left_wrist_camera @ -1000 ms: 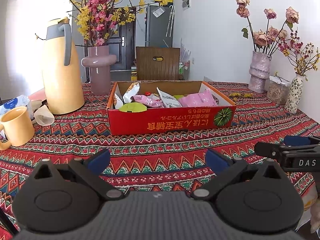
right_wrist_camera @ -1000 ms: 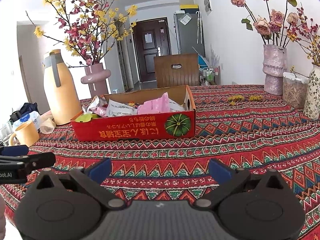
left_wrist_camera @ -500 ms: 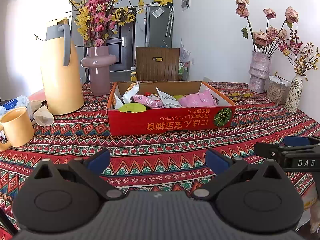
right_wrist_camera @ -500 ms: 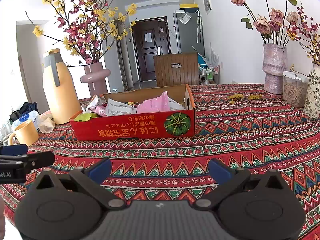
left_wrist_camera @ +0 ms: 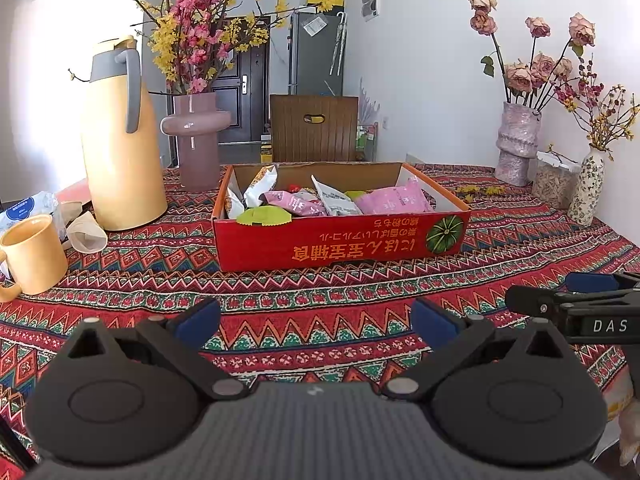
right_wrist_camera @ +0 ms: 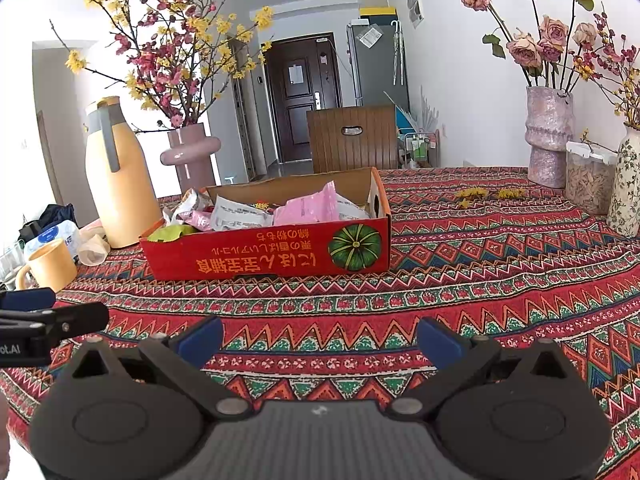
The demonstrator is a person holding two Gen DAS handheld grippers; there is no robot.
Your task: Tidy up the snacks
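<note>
Both grippers' fingers (left_wrist_camera: 198,322) short of snack box (left_wrist_camera: 340,240)

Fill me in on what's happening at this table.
A person holds a two-finger gripper in each hand, set to organize snacks. Both the left gripper and the right gripper are open and empty, held above the patterned tablecloth short of the red cardboard box. The snack packets all lie loose inside the box; nothing is being held. A yellow thermos and mug stand off to the left.
</note>
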